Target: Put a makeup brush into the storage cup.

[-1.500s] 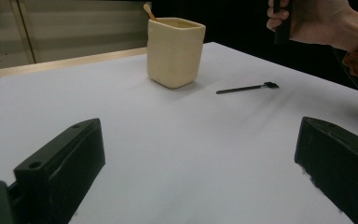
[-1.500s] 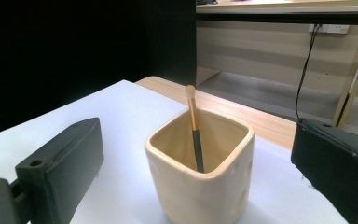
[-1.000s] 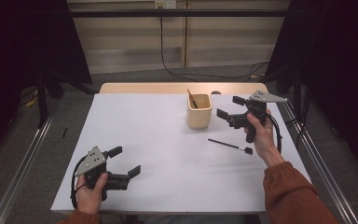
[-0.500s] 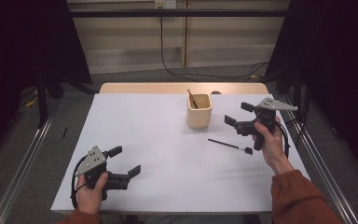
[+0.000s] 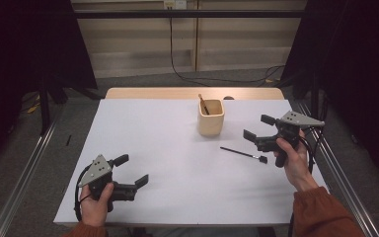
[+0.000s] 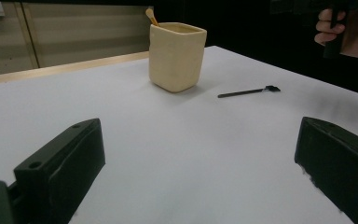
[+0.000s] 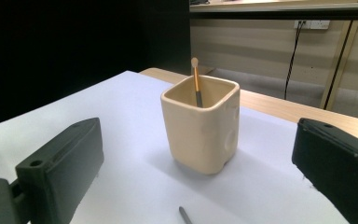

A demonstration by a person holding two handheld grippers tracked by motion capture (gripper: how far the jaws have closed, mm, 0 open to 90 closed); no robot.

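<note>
- The black brush (image 5: 243,154) lay flat on the white table cover (image 5: 168,148), just right of the cream cup (image 5: 211,117) already holding a gold-handled brush (image 5: 204,104).
- The right gripper (image 5: 256,133) hovered beside it, jaws spread, empty.
- Best to dip low and pinch mid-handle squarely.
- The left gripper (image 5: 131,170) rested wide apart, idle.

Black brush (image 7: 183,215) cut off by right gripper view's bottom edge, orange-handled brush's (image 5: 203,104) lower end hidden inside cup (image 5: 211,118)

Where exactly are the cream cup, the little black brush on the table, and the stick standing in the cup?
cream cup (image 5: 211,123), high view, front wall.
black brush (image 6: 247,92), left gripper view, middle of its handle.
stick (image 7: 197,84), right gripper view, orange shaft above the cup's rim.
</note>
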